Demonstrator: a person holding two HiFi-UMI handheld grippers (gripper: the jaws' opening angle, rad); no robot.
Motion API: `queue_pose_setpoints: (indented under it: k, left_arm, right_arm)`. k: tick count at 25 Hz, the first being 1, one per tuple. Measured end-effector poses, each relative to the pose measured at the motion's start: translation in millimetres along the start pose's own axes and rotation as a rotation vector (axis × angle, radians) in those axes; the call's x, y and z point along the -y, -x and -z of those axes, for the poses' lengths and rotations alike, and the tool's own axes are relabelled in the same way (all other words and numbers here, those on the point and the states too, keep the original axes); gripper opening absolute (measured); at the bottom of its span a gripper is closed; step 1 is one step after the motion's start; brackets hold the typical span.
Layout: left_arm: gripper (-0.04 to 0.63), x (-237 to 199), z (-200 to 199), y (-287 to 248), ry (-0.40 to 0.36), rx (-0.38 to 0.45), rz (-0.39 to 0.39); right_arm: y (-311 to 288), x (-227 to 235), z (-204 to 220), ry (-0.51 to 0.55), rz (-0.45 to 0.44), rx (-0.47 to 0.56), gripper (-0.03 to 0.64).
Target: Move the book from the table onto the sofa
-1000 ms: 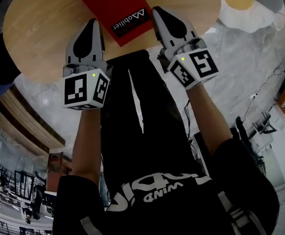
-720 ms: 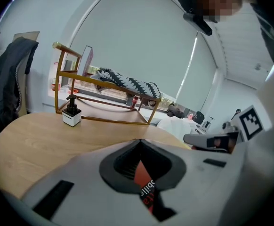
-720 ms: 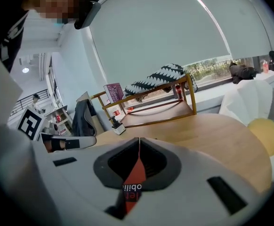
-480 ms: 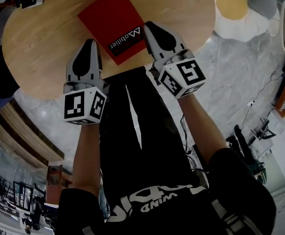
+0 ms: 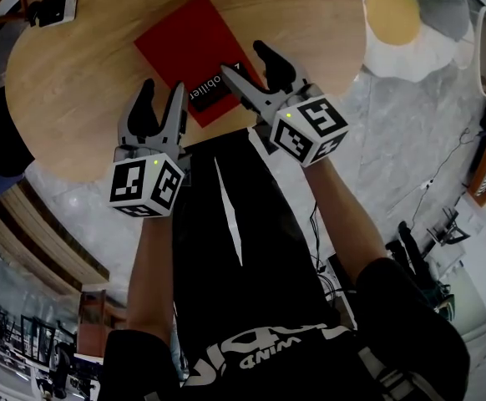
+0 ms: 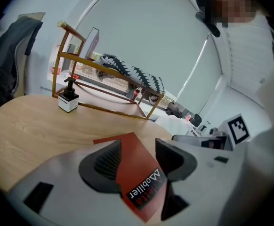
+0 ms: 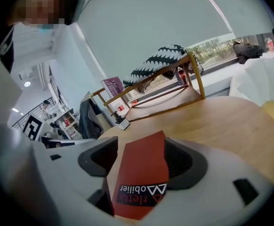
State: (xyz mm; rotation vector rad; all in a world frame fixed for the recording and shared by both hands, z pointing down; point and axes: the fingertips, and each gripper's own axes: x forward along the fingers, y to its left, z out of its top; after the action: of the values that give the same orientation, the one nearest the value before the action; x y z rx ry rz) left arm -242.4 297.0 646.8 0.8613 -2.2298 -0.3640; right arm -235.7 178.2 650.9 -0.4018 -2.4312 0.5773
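Approaching for the pickup: red book (image 5: 189, 53) lay flat on the table (image 5: 76, 82), unheld. Jaws of left gripper (image 5: 163, 95) and right gripper (image 5: 243, 59) had just opened wide, nothing pinched between them. Next: advance onto near edge, clamp.

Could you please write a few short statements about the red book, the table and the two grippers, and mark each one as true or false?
1. The red book lies flat on the wooden table. True.
2. The left gripper is shut on the book. False: its jaws have just been opening and stand apart, pressing on nothing; the book lies on the table just ahead of them.
3. The right gripper has its jaws apart. True: they have just been opening and hang over the book's near corner without gripping it.
4. The book is the only thing on the table. False: a small white box with a black top stands near the far edge.
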Motion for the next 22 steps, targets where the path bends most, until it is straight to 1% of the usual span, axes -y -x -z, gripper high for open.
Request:
queue_pose_setpoints:
  k: [5, 7, 10, 14, 17, 20, 22]
  left_arm:
    - [0.213, -6, 4, -2, 0.02, -0.014, -0.004]
    - [0.213, -11, 9, -3, 0.026, -0.022, -0.013]
    - [0.213, -17, 15, -5, 0.054, -0.031, -0.022]
    - [0.213, -26, 27, -15, 0.08, -0.05, -0.031]
    - [0.213, -39, 43, -23, 0.119, -0.073, -0.049]
    - [0.213, -51, 61, -31, 0.127, -0.103, -0.068]
    - [0.213, -57, 72, -35, 0.146, -0.123, -0.074]
  right_arm:
    - [-6, 0, 10, -0.005, -0.019, -0.044, 0.285]
    - [-10, 3, 17, -0.023, -0.019, -0.058, 0.285]
    - [-17, 13, 31, -0.048, -0.006, -0.088, 0.285]
    - [-27, 29, 49, -0.025, 0.016, -0.146, 0.284]
    - [-36, 42, 61, 0.01, 0.03, -0.199, 0.284]
    - [-47, 52, 70, 0.037, 0.027, -0.248, 0.284]
    - [-52, 58, 77, 0.042, 0.021, -0.28, 0.284]
